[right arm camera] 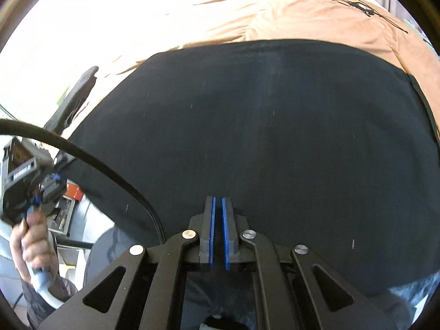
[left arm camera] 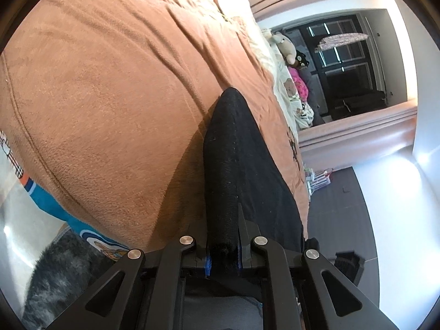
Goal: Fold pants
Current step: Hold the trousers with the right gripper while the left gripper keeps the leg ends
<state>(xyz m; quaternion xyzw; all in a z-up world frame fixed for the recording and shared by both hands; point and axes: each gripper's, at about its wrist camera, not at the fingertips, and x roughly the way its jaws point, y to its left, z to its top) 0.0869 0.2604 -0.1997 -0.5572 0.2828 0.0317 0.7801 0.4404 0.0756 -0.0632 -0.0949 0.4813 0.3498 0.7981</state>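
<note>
The left gripper (left arm camera: 223, 253) is clamped on a bunched edge of the black pants (left arm camera: 233, 165), fabric pinched between its blue pads. The right gripper (right arm camera: 217, 231) has its jaws nearly together with only a narrow slit between the pads (right arm camera: 211, 233); no fabric is visible in that slit, so it appears to hold nothing. The pants lie spread on the tan blanket (left arm camera: 110, 96), with the near side at the bed edge. The person's left hand (right arm camera: 33, 247) grips the other tool's handle.

Risk: lifting on one grip alone would skew the fold. A shallow pinch may slip and let the held edge drop.
</note>
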